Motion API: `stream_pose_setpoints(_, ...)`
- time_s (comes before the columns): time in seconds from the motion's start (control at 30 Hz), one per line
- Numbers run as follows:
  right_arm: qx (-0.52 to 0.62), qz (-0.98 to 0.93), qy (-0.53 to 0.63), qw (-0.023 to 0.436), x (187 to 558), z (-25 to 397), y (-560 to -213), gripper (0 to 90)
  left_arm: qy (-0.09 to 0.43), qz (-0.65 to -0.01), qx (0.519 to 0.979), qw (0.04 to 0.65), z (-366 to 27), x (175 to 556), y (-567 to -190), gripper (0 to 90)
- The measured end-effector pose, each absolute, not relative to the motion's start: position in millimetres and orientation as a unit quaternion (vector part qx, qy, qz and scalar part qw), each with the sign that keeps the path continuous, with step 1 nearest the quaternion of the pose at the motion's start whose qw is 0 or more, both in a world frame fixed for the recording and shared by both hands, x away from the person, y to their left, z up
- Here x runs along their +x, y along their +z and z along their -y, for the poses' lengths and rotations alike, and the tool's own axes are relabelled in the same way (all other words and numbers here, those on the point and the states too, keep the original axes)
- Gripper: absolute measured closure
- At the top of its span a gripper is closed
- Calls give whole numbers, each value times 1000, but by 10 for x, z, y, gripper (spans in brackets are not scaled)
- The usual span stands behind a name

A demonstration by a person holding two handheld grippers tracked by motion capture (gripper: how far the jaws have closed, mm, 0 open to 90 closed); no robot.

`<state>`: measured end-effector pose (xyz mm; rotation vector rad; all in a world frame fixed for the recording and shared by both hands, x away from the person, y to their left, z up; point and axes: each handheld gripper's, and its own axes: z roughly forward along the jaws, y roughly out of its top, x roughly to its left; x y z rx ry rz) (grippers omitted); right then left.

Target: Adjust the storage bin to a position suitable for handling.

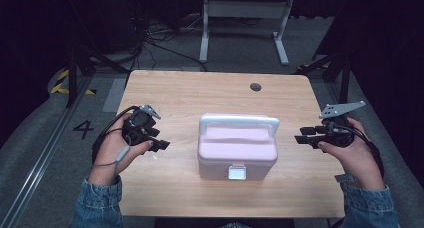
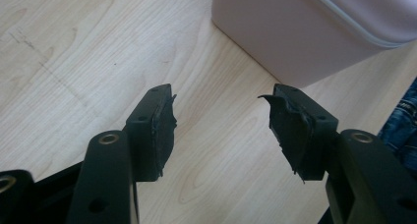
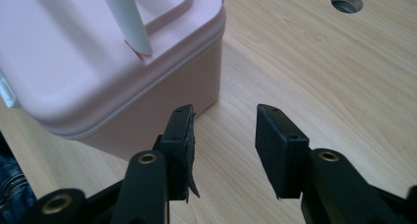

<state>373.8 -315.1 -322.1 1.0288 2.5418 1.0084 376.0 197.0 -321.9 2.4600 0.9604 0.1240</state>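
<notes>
- Box [image 1: 237, 147]: pink, lid shut, white handle [image 1: 239, 122] upright, white latch [image 1: 236, 173] facing the person; it stands mid-table between the two grippers.
- Left gripper [image 1: 161, 144]: jaws apart, empty, near the box's left side.
- Right gripper [image 1: 302, 139]: jaws apart, empty, near the box's right side.
- Step, as judged: approach the box. Bring both grippers in level, square to the walls, and steady the box before working the latch.
- Table [image 1: 190, 88]: pale wood with a cable hole [image 1: 255, 87].
- Room: dark, grey floor, white desk frame [image 1: 245, 18] behind.

The box [image 1: 237, 153] looked like smooth, matt pink plastic; the table [image 1: 190, 93] was pale wood grain; the gripper pads [image 2: 162, 135] were rough, frayed black rubber.
</notes>
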Motion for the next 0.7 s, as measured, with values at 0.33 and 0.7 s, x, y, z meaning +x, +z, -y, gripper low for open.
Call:
stream_pose_setpoints(0.33,352,-863,346,110,3696,3161,-3210,590,57,-326,898,289,-1908,3737,-3158,444)
stream_pose_setpoints(0.7,380,-856,335,102,3604,3270,-3244,555,55,-286,889,353,-1727,3828,-3139,444)
